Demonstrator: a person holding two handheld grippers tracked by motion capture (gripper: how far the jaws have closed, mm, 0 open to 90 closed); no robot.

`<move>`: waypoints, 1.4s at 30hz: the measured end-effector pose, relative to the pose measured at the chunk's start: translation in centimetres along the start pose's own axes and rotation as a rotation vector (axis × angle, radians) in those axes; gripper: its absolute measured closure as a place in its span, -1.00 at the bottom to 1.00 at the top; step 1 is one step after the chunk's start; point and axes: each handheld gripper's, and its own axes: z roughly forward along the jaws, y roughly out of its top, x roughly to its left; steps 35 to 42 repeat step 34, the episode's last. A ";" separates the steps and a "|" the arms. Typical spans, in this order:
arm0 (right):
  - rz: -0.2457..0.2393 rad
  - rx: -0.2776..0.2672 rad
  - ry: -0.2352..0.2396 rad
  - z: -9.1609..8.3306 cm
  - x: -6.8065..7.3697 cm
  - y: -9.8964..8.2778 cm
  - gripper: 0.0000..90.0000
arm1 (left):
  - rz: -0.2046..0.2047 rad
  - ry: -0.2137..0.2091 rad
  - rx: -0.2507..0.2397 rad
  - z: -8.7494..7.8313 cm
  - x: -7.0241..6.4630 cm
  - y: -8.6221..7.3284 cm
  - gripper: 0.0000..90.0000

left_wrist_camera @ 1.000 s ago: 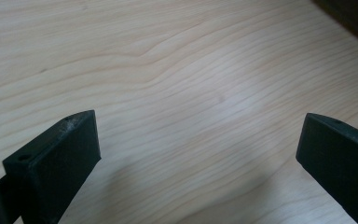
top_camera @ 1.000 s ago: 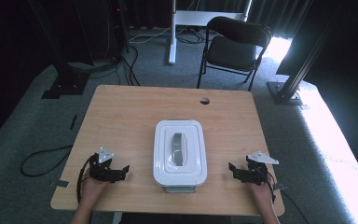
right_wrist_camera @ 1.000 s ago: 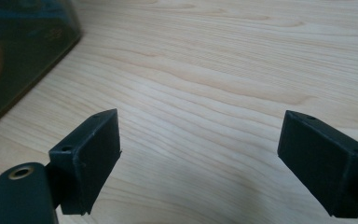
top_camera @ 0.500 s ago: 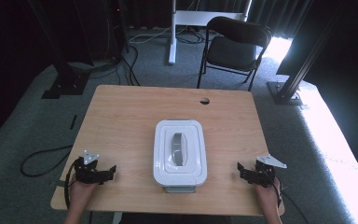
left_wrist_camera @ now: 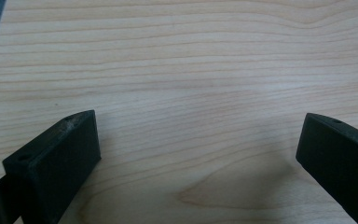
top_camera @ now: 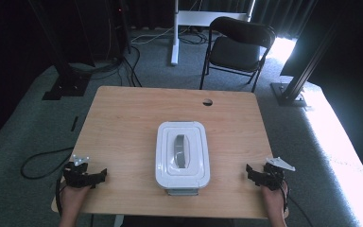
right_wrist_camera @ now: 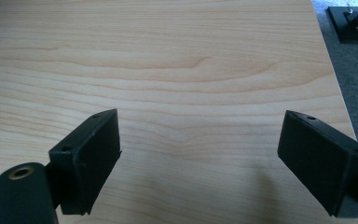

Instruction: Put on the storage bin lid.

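A white lidded container with a grey handle on top sits at the middle of the wooden table, toward the near edge. My left gripper rests low at the near left corner, well apart from the container. Its jaws stand wide open over bare wood, as the left gripper view shows. My right gripper is at the near right corner, also clear of the container. It is open with nothing between its jaws.
A cable hole marks the table's far side. Beyond the table stand a black folding chair and a white desk leg. Black stand bases and cables lie on the grey carpet.
Both grippers have moved outward, away from the container: the left to the left, the right to the right and slightly nearer the front edge. The container has not moved.
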 end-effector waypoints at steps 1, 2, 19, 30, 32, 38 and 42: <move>-0.001 0.002 0.000 0.0 0.0 0.0 -0.72 | 0.002 0.002 0.001 0.0 0.0 0.0 -1.00; -0.005 0.006 0.001 0.1 0.0 0.0 -0.73 | 0.002 0.005 0.002 0.0 0.0 0.0 -1.00; -0.033 0.087 -0.061 1.5 0.2 0.1 -0.74 | -0.015 0.057 -0.031 0.9 0.6 0.5 -1.00; -0.024 0.086 -0.071 2.0 0.2 0.5 -0.74 | -0.032 0.072 -0.030 1.1 0.7 0.7 -1.00; -0.023 0.086 -0.074 2.0 0.2 0.5 -0.74 | -0.035 0.074 -0.030 1.1 0.7 0.8 -1.00; -0.022 0.086 -0.074 2.0 0.2 0.5 -0.74 | -0.036 0.076 -0.030 1.1 0.7 0.8 -1.00; -0.022 0.086 -0.074 2.0 0.2 0.5 -0.74 | -0.036 0.076 -0.030 1.1 0.7 0.8 -1.00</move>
